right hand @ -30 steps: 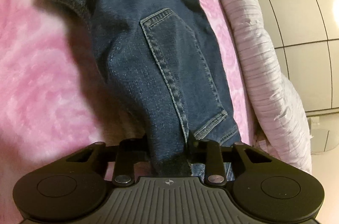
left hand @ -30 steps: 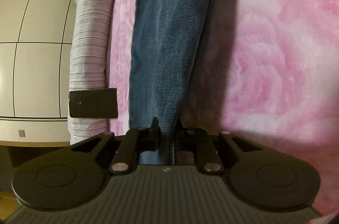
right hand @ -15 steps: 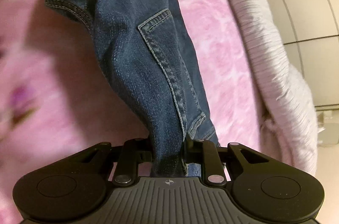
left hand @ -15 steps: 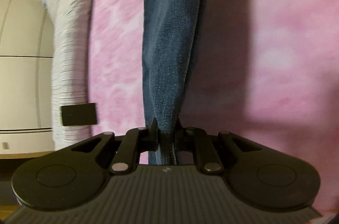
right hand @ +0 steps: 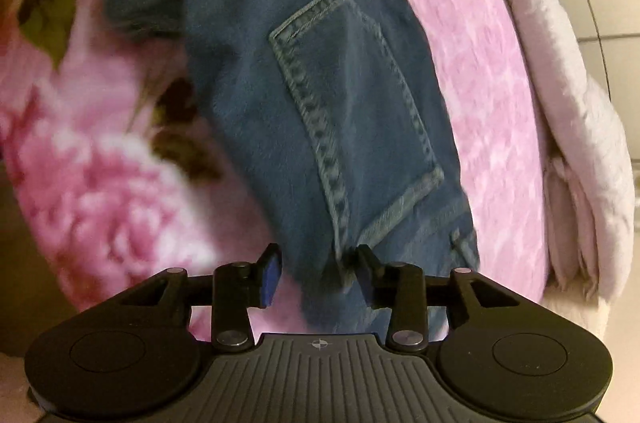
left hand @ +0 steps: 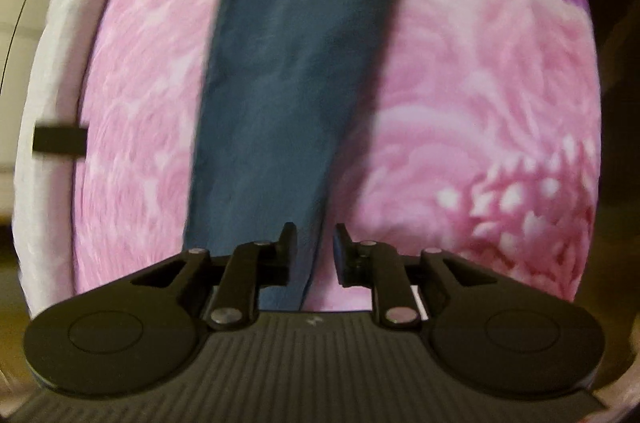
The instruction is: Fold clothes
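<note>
Currently both frames blurred. Left wrist view: left gripper (left hand: pixel 313 237) fingers parted narrowly, denim of the jeans (left hand: pixel 288 83) between them, not pinched. Only this view shows the long leg running away over the pink floral blanket (left hand: pixel 480 95), plus a dark rectangular object (left hand: pixel 60 141) on the pale bedding edge (left hand: pixel 48 71). Right wrist view: right gripper (right hand: pixel 318 263) fingers spread wider, fabric loose between them. Only here: back pocket (right hand: pixel 352 103) with its stitching, green leaf print (right hand: pixel 48 7). No containers visible.
</note>
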A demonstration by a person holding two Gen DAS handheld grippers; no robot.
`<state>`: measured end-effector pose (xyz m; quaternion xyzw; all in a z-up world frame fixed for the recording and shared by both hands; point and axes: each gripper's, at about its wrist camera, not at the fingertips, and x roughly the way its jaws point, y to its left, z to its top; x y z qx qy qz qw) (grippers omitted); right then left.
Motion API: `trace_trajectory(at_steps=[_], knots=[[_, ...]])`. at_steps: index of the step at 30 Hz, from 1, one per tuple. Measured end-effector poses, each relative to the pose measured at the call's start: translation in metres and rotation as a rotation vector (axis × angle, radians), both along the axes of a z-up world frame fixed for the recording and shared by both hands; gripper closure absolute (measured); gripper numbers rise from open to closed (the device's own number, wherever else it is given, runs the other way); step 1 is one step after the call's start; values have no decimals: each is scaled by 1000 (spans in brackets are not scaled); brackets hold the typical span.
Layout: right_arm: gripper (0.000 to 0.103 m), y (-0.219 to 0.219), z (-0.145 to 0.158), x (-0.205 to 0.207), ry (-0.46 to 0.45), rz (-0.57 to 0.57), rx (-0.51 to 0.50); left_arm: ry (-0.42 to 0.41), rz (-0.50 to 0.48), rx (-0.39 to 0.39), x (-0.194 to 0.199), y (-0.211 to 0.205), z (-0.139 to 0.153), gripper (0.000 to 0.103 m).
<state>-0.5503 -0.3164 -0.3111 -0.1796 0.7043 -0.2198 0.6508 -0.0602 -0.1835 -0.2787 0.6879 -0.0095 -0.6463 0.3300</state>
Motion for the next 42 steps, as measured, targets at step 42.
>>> trace_trajectory(at_steps=[42], knots=[[92, -261, -11, 113, -364, -40, 629, 322, 305, 205, 18, -225, -38, 95]])
